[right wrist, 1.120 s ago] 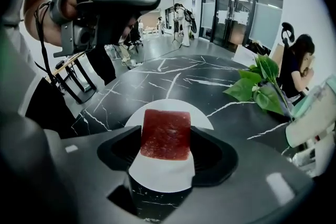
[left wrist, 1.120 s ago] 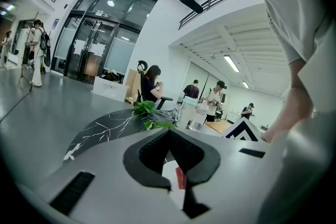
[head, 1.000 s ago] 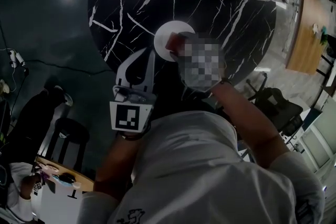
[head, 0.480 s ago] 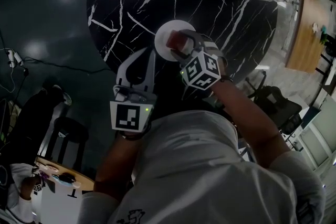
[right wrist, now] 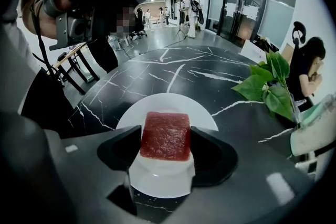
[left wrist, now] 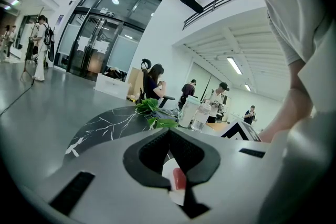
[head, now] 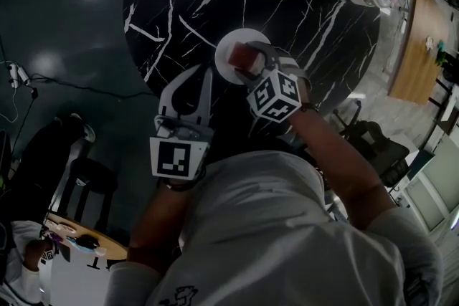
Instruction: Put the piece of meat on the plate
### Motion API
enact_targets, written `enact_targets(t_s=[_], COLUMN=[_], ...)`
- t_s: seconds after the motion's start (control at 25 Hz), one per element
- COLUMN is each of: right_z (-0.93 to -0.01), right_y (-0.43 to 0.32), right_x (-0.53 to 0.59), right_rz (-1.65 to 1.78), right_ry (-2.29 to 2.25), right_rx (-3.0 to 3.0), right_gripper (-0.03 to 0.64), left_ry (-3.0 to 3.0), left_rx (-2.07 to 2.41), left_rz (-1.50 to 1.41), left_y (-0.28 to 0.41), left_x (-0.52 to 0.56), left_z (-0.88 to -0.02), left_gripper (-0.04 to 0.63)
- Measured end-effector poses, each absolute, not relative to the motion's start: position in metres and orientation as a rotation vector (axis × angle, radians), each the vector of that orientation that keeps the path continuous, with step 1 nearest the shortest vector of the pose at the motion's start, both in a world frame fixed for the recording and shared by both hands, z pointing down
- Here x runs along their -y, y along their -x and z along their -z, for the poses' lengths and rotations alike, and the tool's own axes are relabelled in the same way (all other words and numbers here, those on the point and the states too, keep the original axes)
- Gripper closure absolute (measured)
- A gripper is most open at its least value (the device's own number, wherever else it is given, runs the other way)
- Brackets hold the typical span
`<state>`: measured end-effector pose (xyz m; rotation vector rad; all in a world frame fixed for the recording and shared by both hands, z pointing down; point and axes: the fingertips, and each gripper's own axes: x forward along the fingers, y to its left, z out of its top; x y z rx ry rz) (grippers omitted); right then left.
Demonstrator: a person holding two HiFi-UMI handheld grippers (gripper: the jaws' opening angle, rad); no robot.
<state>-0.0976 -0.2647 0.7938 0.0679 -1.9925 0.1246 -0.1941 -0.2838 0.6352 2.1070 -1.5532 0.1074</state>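
— Where is the red, square slab of meat [right wrist: 165, 131] found?
— It is clamped by its two sides in the right tongs [right wrist: 165, 140], directly over the round white plate [right wrist: 173, 99] on the black, white-veined marble worktop [head: 179, 3]. Contact with the plate cannot be confirmed.
— And the left tongs [left wrist: 168, 132]?
— They are closed on nothing and held just beside the plate, presumably so the placing is not obstructed.
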Motion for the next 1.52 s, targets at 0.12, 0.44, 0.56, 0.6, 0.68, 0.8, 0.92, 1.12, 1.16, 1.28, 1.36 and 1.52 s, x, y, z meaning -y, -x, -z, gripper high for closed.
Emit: enact_targets(t_s=[0.12,0.44,0.56,0.6,0.68,0.8,0.92,1.12,1.16,1.28,1.36,1.52], right_z=[-0.794,-0.78,-0.768,-0.763,-0.751,-0.726,-0.695,-0.628,-0.613,-0.571,-0.541,-0.478], right_y=[0.098,0.1,0.1,0.1,0.101,0.1,0.094,0.087,0.086,0.083,0.078,0.065], right_x=[0.265,0.266,0.267,0.268,0.269,0.269,0.266,0.271,0.27,0.264,0.259,0.248], right_rz=[-0.145,-0.135,-0.124,-0.121,-0.115,-0.086,-0.06,0.0,0.004,-0.013,-0.015,-0.013], right_ry=[-0.07,-0.111,-0.137,-0.148,-0.17,-0.198,-0.231,-0.33,-0.339,-0.352,-0.372,-0.428], right_rx=[1.992,2.033,2.058,2.068,2.091,2.135,2.182,2.307,2.343,2.439,2.498,2.64], right_gripper=[0.336,0.336,0.337,0.337,0.346,0.391,0.435,0.51,0.542,0.595,0.614,0.614], left_ry=[-2.108,-2.112,-2.12,-2.126,-2.146,-2.17,-2.205,-2.295,-2.307,-2.321,-2.343,-2.358], left_rx=[1.554,1.568,1.57,1.573,1.578,1.585,1.6,1.631,1.63,1.65,1.673,1.704], left_rz=[-0.107,-0.103,-0.106,-0.102,-0.096,-0.085,-0.079,-0.067,-0.064,-0.028,0.0,0.043], left_y=[0.195,0.198,0.196,0.194,0.191,0.184,0.177,0.165,0.162,0.154,0.145,0.128], left_x=[0.284,0.283,0.283,0.283,0.285,0.287,0.288,0.291,0.291,0.289,0.283,0.27], left_z=[-0.636,-0.628,-0.624,-0.621,-0.613,-0.597,-0.571,-0.524,-0.517,-0.491,-0.469,-0.427], left_gripper=[0.589,0.589,0.589,0.589,0.588,0.588,0.588,0.589,0.589,0.588,0.589,0.589])
